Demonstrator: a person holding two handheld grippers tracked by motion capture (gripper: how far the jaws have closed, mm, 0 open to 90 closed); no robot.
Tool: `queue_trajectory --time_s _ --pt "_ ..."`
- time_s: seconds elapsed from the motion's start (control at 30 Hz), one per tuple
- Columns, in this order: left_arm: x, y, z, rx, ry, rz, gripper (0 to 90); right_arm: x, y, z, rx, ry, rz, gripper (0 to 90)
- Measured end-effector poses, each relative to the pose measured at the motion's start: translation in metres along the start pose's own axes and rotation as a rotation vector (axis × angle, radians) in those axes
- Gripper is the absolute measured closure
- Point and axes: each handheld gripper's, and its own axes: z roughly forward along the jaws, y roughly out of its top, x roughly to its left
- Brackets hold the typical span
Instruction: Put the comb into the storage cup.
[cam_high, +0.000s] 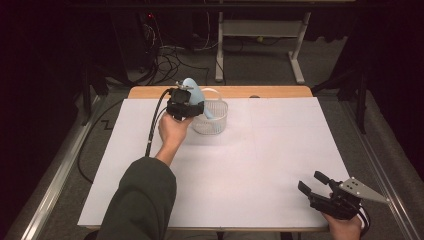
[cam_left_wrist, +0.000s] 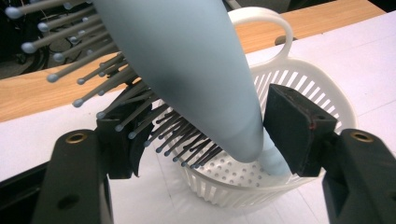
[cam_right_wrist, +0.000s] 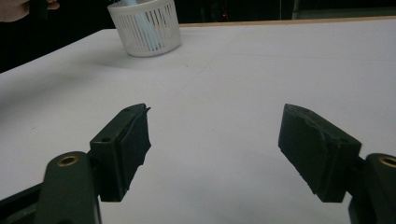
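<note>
Two grippers are at work on a white table (cam_high: 280, 165). Closest to the person, at the near right corner, the right gripper (cam_high: 314, 183) sits in a hand low over the white top. Its two black jaws stand wide apart, and there is nothing between them but bare table. A grey three-cornered plate sticks out from its top. A bit farther in, on the left side, an arm in a dark green sleeve (cam_high: 142, 200) reaches forward across the table. The hand at its end holds the left gripper (cam_high: 199, 106) up by the far edge, and a black cable hangs down from it. In the left gripper view, a pale blue hairbrush (cam_left_wrist: 187, 70) stands between the jaws, with its handle end pointing down into a white basket (cam_left_wrist: 322, 88). The brush's dark bristles with small round tips poke out toward one jaw. The jaws are partly apart. The pad on the handle side sits just beside the handle, and I cannot tell if it touches. The pads do not seem to squeeze the brush. The tip of the handle rests on the holey bottom of the basket. The basket is round, has slits in its wall and a loop handle, and stands near the far edge, where a strip of wood (cam_high: 270, 91) shows.
</note>
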Motion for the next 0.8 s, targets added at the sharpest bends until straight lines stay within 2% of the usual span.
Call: queue_trajectory --time_s 0.27,0.4,0.53,0.8 --pt "0.005 -0.003 0.001 0.018 0.001 -0.016 32.1 0.000 0.000 0.000 0.003 0.000 0.004 25.6" --pt "0.009 -0.004 0.002 0.050 0.004 -0.036 31.1 0.000 0.000 0.000 0.004 0.001 0.003 25.6" --pt "0.013 -0.006 0.003 0.054 0.000 -0.051 30.5 0.000 0.000 0.000 0.003 0.001 0.003 25.6" --pt "0.015 -0.010 0.005 0.066 -0.007 -0.056 29.3 0.000 0.000 0.000 0.004 0.000 0.003 25.6"
